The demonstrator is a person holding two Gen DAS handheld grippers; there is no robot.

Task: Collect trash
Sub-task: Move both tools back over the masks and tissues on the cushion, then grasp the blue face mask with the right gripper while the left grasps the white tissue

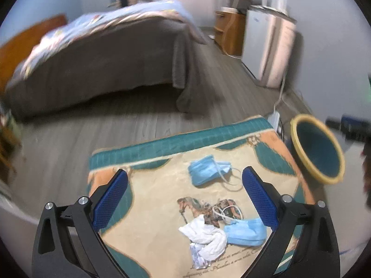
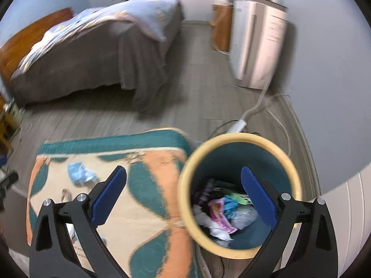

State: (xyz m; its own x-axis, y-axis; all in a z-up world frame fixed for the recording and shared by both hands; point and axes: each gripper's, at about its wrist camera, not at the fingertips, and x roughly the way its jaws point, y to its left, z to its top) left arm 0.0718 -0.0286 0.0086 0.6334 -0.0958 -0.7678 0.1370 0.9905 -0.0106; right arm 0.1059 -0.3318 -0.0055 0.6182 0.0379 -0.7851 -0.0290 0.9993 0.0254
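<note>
Left gripper [image 1: 184, 193], black frame with blue textured pads: jaws spread wide, nothing between them. It hangs above a beige rug with teal and orange border and a horse picture [image 1: 162, 192]. On the rug below it, a crumpled white tissue [image 1: 206, 234] touches a light blue face mask with white ear loops [image 1: 245, 231]. A small clear wrapper [image 1: 197, 258] lies just under the tissue, print unreadable. Farther up the rug, well apart from these, a second blue mask, folded [image 1: 206, 170].

Right gripper [image 2: 183, 192], same build: jaws equally wide, holding nothing. It hovers over the rug's edge and a round teal bin with a yellow rim [image 2: 238, 139] standing just beside the rug on grey plank flooring. Inside the bin: mixed litter [image 2: 222, 210], pink, blue, white, green scraps; blurred, individual pieces hard to name. The bin's near rim is cut by the gripper frame.

Beyond: a bed with brown skirt and pale blue cover [image 1: 104, 53], a white appliance against the wall [image 1: 266, 46], a white cable trailing across the floor [image 2: 255, 106]. All smeared by blur.
</note>
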